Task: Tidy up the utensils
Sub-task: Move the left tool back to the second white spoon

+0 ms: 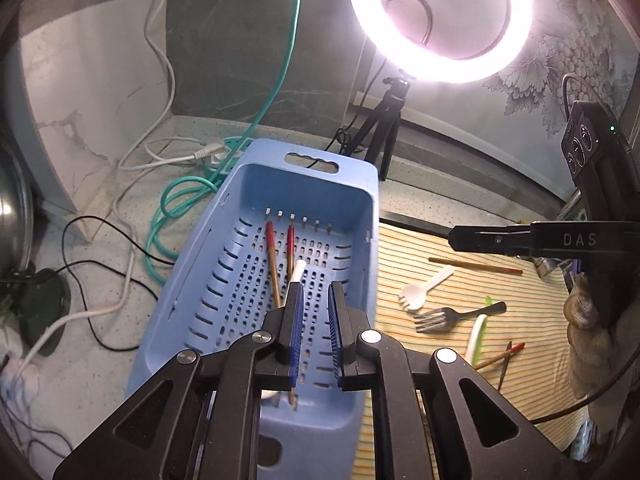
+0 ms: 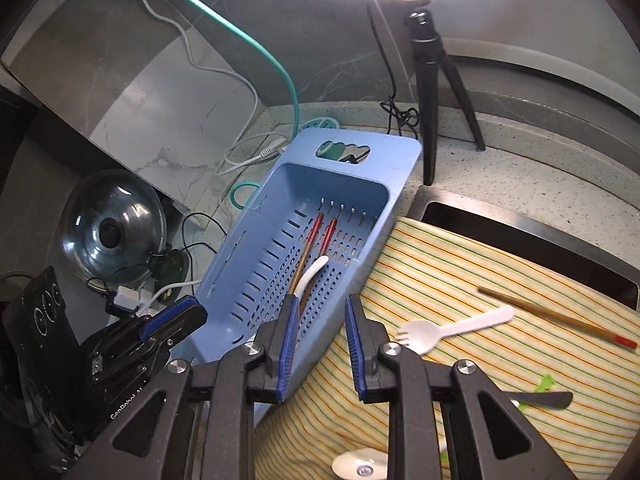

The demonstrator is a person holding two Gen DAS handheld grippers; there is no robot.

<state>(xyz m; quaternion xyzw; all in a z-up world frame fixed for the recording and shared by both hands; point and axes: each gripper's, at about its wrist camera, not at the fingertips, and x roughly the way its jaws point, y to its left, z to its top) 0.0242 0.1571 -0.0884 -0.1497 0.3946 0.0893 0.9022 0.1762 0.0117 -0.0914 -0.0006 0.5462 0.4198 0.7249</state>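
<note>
Now | cloth (image 2: 460, 272): striped, spork (image 2: 452, 330), fork (image 1: 452, 314), loose chopsticks (image 2: 556, 316) on it | basket (image 1: 224, 248): blue, beside cloth, holds two red-tipped chopsticks (image 1: 274, 258) and a white spoon (image 2: 310, 276) | left gripper (image 1: 314, 312): jaws slightly apart, empty, over basket | right gripper (image 2: 320, 330): jaws spread, empty

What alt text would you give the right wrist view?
A hand-held gripper, jaws apart and empty, hangs over a blue basket holding two red-tipped chopsticks and a white spoon. A white plastic fork lies on the striped cloth.
</note>
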